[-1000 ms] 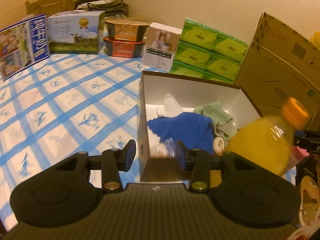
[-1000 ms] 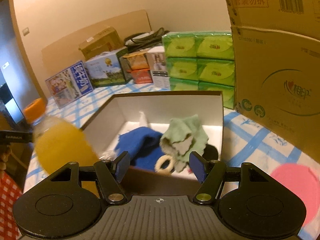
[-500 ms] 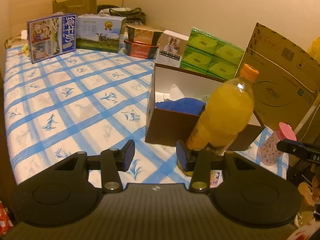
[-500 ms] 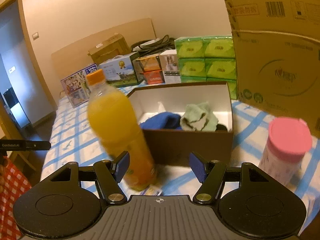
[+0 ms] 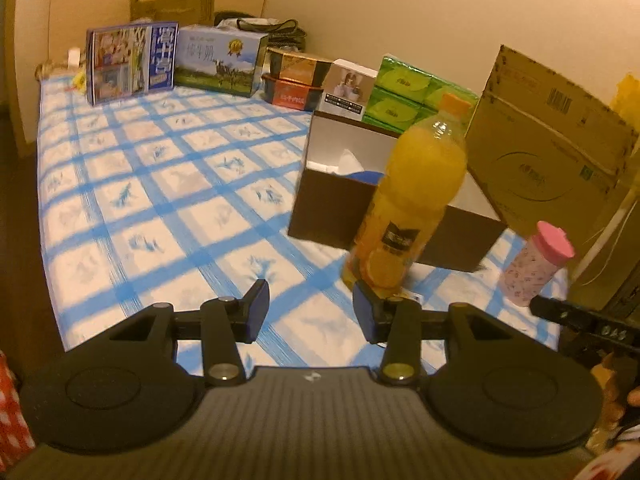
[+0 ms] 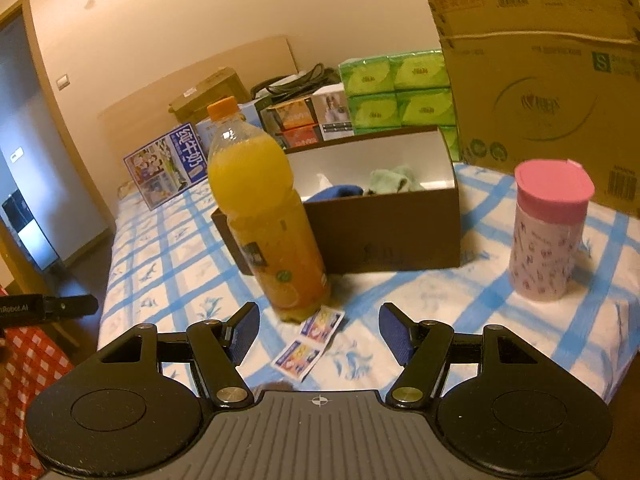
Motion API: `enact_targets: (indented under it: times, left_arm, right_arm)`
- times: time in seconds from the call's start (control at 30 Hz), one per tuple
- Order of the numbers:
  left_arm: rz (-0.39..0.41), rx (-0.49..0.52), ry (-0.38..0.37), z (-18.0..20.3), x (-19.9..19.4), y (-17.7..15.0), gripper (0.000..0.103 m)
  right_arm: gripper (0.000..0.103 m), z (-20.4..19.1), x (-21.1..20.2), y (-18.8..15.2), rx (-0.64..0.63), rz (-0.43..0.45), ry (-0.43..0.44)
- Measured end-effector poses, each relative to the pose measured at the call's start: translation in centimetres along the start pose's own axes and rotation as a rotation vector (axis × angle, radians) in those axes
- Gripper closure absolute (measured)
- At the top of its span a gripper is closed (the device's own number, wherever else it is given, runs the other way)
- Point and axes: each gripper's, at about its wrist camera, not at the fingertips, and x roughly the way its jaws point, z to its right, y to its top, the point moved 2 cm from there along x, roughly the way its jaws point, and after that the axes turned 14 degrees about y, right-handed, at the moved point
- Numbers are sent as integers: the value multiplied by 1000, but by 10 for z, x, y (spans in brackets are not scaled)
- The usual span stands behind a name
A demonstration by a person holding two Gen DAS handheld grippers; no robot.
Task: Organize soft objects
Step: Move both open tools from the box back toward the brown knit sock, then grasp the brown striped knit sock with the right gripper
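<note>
Right wrist | brown cardboard box: soft cloths, blurry | both tongs released, empty

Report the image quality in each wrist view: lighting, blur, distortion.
Left wrist view: warm dim yellow light, fisheye bending at the edges, orange juice bottle and brown box smeared. Right wrist view: same warm cast, sharper; the pink-lidded cup reads clearly.

A plain cream wall rises behind the wooden headboard, with a wood-framed doorway left of the headboard.
</note>
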Motion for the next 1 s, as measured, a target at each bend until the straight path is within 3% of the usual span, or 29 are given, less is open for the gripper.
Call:
enact_targets:
  times: [0.3, 1.0]
  left_arm:
    - [-10, 15, 22, 5, -18, -32, 61]
    - [-181, 89, 24, 28, 11, -100, 61]
  right_arm:
    - [37, -14, -6, -34, 21, -38, -1]
    - [37, -29, 26, -95, 44, -189, 4]
